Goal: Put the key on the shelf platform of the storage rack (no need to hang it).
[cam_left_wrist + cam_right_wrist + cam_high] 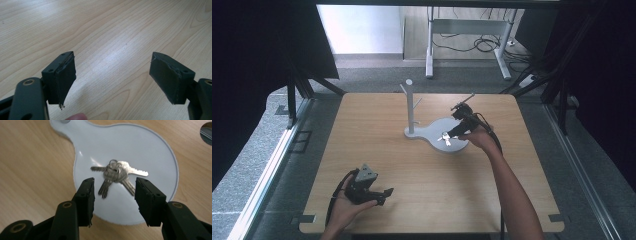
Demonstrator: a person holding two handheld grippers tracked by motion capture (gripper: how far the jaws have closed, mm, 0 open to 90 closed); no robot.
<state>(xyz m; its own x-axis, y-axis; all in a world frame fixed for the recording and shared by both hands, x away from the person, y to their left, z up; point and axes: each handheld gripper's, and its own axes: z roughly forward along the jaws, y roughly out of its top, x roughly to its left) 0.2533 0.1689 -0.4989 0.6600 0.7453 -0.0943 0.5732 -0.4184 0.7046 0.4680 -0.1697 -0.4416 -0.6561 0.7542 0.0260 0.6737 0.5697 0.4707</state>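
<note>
A bunch of silver keys (116,173) lies on the round white dish (150,152) of a stand's base. In the high view the keys (445,138) sit on that base (437,127), from which a grey post with pegs (410,105) rises. My right gripper (114,195) hovers just above and short of the keys, jaws open on either side of them, not touching. It shows over the dish as the right gripper (452,135) in the high view. My left gripper (112,80) rests open over bare wood near the table's front left (382,196), holding nothing.
The wooden table (422,200) has notches at its front corners. Black frame posts stand at both sides. A grey desk frame with cables (472,35) stands on the floor beyond the far edge.
</note>
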